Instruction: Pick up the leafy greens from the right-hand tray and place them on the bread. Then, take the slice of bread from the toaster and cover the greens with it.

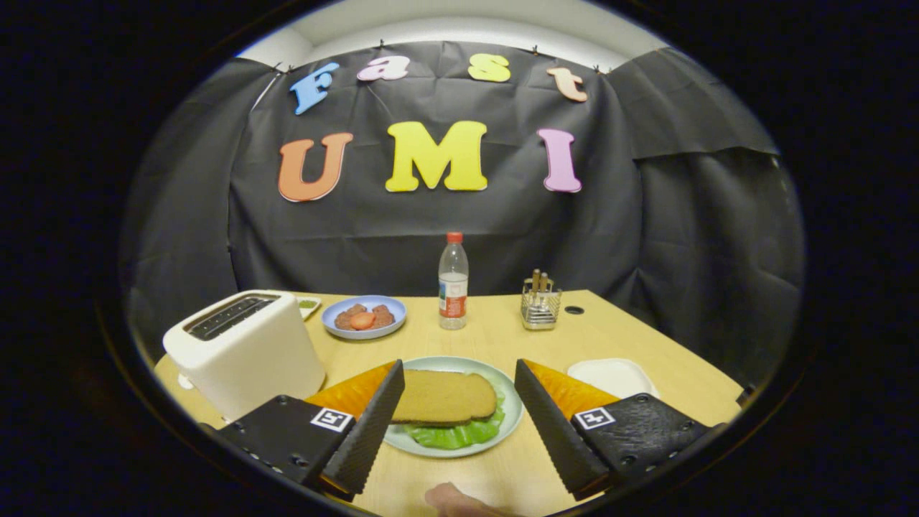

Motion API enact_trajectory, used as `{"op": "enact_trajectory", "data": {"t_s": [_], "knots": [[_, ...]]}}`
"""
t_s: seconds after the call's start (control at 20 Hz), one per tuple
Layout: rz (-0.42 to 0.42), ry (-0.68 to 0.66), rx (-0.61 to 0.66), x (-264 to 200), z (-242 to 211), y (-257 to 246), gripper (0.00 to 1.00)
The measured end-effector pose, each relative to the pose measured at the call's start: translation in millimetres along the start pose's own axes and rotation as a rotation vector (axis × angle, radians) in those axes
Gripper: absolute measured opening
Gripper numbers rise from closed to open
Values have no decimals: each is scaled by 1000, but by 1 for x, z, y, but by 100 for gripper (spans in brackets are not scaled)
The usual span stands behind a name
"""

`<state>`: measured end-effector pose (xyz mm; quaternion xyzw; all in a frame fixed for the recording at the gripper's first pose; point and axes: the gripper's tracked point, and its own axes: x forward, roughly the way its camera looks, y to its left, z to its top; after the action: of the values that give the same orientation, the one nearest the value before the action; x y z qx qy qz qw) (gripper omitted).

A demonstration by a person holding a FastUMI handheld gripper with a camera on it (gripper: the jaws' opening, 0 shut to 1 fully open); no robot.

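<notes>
Gripper: the two-finger gripper (459,402) hovered above the table edge with its fingers spread wide apart, nothing between the pads.
Bread: a brown rectangular slice of bread (443,396) lay flat on the pale green round plate (514,413), directly ahead, between the two fingers.
Greens: the green ruffled lettuce leaf (454,434) showed under the slice, its edge poking out on the near side.
Long axis: the slice ran crosswise to the fingers, left to right.
Toaster: the white plastic toaster (244,352) stood to the left; its slots looked empty.
Right tray: the white shallow tray (612,375) beyond the right finger looked bare.
Judgement: both steps appeared done; withdrawing probably remained.
</notes>
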<state>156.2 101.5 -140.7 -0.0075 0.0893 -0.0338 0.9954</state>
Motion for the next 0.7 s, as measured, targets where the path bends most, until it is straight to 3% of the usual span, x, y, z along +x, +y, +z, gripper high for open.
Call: {"op": "enact_trajectory", "data": {"t_s": [0.7], "knots": [[33, -192, -89, -203, 59, 32, 95]]}}
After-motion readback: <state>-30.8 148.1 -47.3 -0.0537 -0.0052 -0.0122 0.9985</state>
